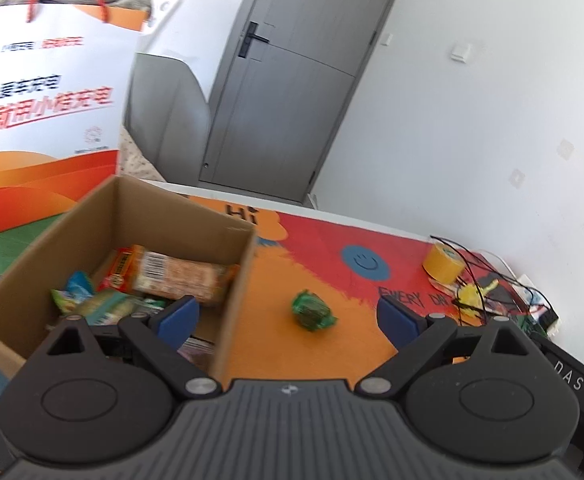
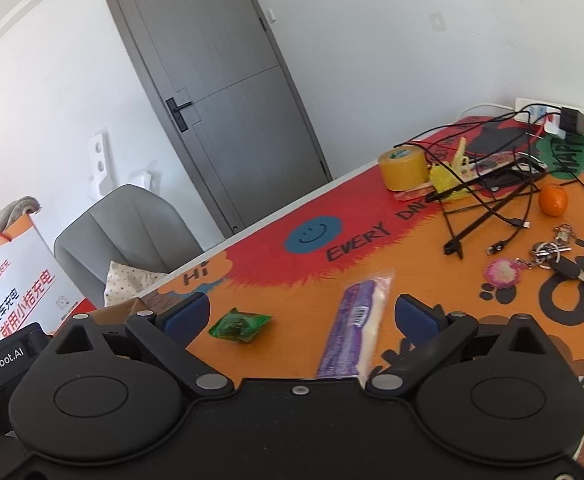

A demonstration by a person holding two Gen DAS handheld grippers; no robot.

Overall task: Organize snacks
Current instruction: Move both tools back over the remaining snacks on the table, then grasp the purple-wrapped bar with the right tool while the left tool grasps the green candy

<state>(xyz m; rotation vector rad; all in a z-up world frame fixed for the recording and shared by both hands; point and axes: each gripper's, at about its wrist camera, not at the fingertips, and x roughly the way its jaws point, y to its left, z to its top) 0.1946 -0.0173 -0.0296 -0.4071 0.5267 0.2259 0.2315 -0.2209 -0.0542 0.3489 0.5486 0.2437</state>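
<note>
An open cardboard box [image 1: 228, 296] holds several snack packs, among them a long orange pack [image 1: 172, 276]. A small green wrapped snack [image 1: 311, 310] lies on the orange mat to the right of the box; it also shows in the right wrist view [image 2: 238, 326]. A long purple-and-white snack pack [image 2: 355, 328] lies on the mat between my right gripper's fingers. My left gripper [image 1: 288, 316] is open and empty, straddling the box's right wall. My right gripper [image 2: 299, 316] is open and empty above the purple pack.
A white and orange paper bag [image 1: 48, 120] stands behind the box. A yellow tape roll [image 2: 403, 168], tangled black cables [image 2: 487, 196], an orange fruit [image 2: 552, 199], keys [image 2: 559, 260] and a power strip [image 2: 551, 118] lie at the far right. A grey chair [image 2: 124, 228] stands beyond the table.
</note>
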